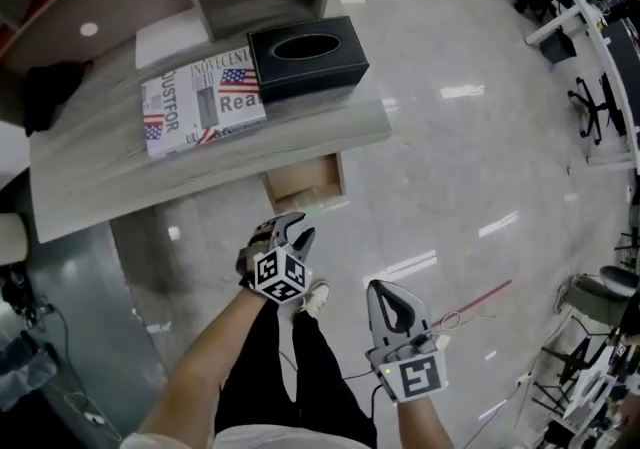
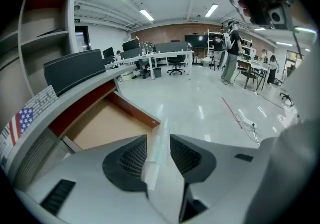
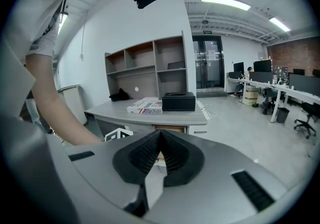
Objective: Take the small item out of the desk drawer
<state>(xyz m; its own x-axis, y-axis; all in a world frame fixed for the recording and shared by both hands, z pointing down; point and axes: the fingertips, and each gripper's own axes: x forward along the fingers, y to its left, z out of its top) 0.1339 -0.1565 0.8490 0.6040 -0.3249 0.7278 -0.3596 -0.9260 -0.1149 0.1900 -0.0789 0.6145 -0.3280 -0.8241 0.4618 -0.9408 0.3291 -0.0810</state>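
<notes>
The shallow wooden drawer [image 1: 303, 184] sits open under the grey desk [image 1: 200, 167], left gripper [image 2: 159, 136] near its front with jaws parted and empty, right gripper [image 3: 159, 133] clenched on nothing, yet no small item shows inside, so the grab is all to come.

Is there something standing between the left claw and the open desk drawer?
Nothing visible does. The left claw, jaws apart, hangs just before the open drawer; no small item shows on its visible bottom.
</notes>
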